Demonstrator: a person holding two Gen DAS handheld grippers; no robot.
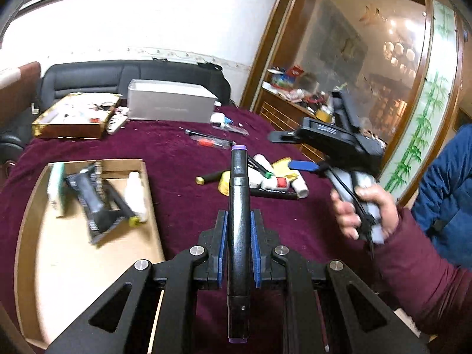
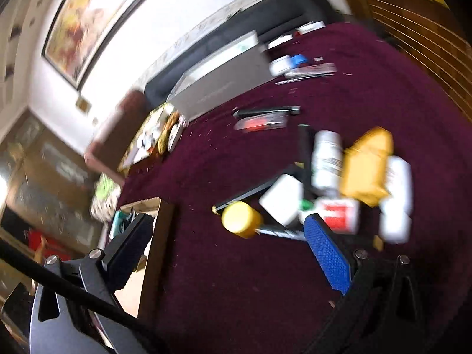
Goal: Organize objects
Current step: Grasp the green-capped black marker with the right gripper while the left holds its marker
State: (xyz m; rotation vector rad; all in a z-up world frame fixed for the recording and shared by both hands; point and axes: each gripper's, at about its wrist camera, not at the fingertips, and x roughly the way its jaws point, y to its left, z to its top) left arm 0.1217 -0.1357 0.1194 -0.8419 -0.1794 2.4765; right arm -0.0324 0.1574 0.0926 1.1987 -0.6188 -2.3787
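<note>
My left gripper (image 1: pixel 238 221) is shut on a black marker with purple ends (image 1: pixel 239 206), held above the maroon tablecloth, pointing forward. To its left lies an open cardboard box (image 1: pixel 88 265) with a black tube, a white bottle and a green-edged box inside. My right gripper (image 2: pixel 227 224) is open and empty, tilted, above a pile of objects: a yellow cap (image 2: pixel 240 219), white bottles (image 2: pixel 326 159), a yellow packet (image 2: pixel 365 165). The right gripper also shows in the left wrist view (image 1: pixel 292 150), held by a hand over the same pile (image 1: pixel 265 177).
A grey box (image 1: pixel 171 104) and a gold tray of small items (image 1: pixel 73 115) stand at the table's far side. Pens in wrappers (image 1: pixel 212 140) lie mid-table. A black sofa is behind; a wooden cabinet with clutter is to the right.
</note>
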